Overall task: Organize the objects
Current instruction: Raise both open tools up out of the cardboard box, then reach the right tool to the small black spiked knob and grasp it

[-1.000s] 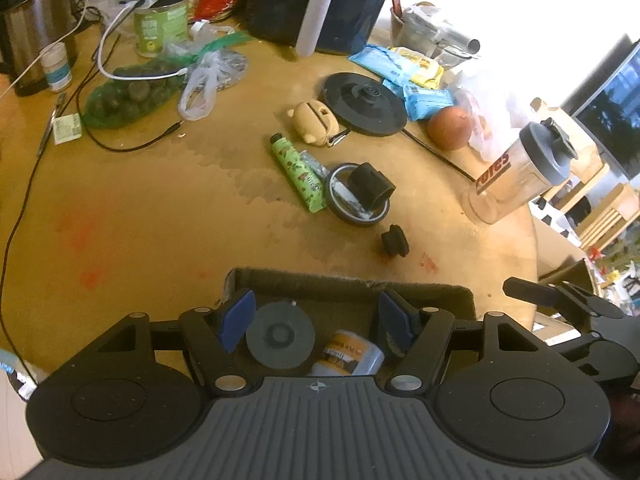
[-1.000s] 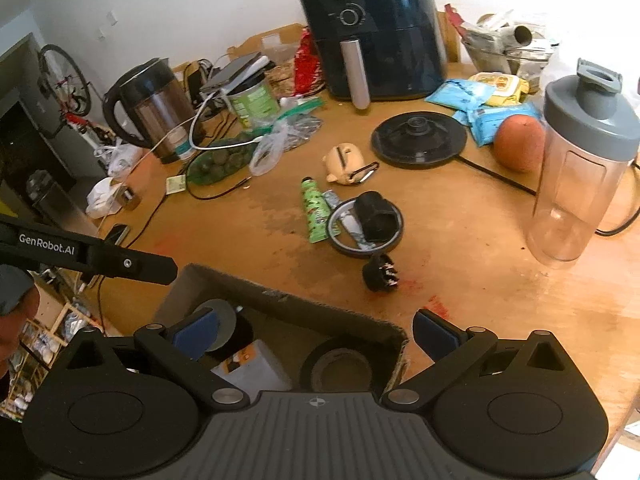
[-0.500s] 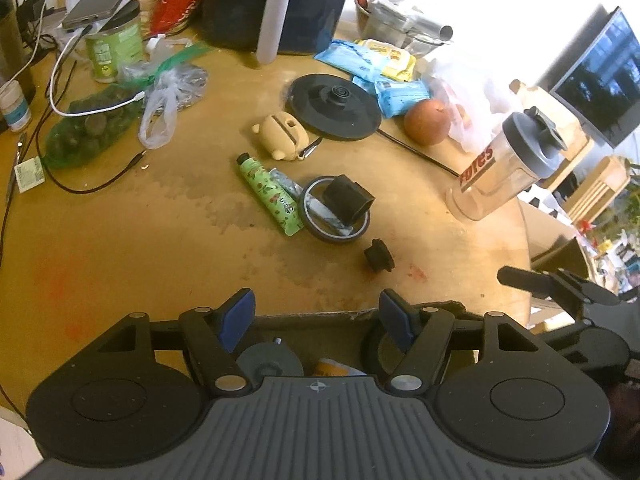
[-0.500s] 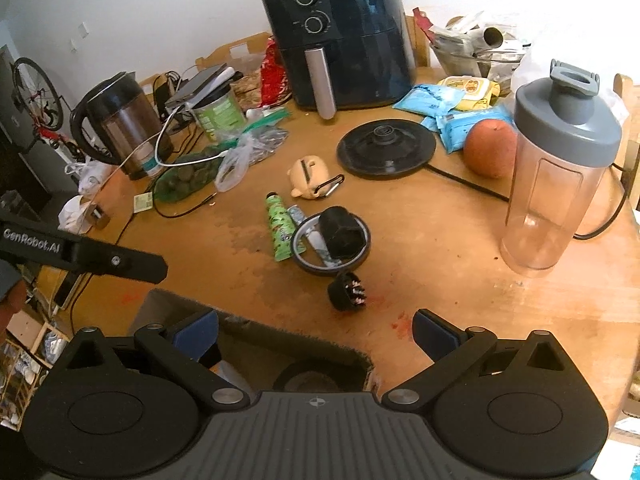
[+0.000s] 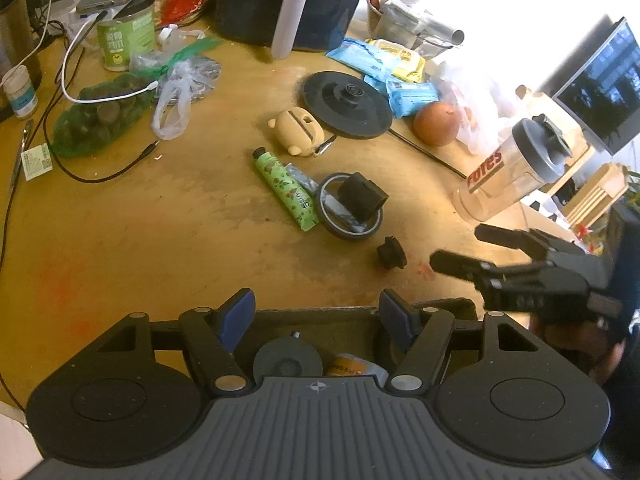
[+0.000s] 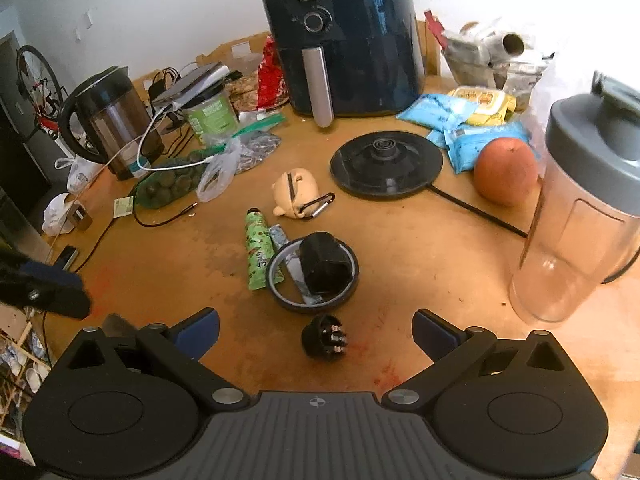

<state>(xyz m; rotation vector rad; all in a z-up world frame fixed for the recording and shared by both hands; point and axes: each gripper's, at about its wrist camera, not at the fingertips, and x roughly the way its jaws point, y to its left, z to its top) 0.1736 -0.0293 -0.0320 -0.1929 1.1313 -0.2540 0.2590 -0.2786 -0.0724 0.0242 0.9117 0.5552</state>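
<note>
Our right gripper [image 6: 316, 332] stands with its jaws wide apart and empty, pointing down at the small black ribbed knob [image 6: 323, 342] that lies on the bench [image 6: 420, 264] right between the fingertips, at six o'clock from the tape ring [image 6: 312, 276].

We judge the knob the likeliest next pick. It looks like hard plastic: light, stiff and not fragile, but rounded, so it may roll or squirt out if pinched off-centre. We would close across its ribbed waist, where the grooves give some bite, not over the end with the small metal pins. It lies on its side, dark all over, with a flared collar and those bright pins facing us.

Our left gripper [image 5: 318, 316] has its jaws partly open with nothing between them, above the cardboard box [image 5: 320, 314] at the near edge of the bench, which already holds a grey disc [image 5: 286, 360] and an orange-labelled packet [image 5: 352, 366].

At eleven o'clock from the knob lies the green tube [image 6: 256, 254], soft and squeezable, beside the ring with a black block [image 6: 326, 264] resting on it.
</note>
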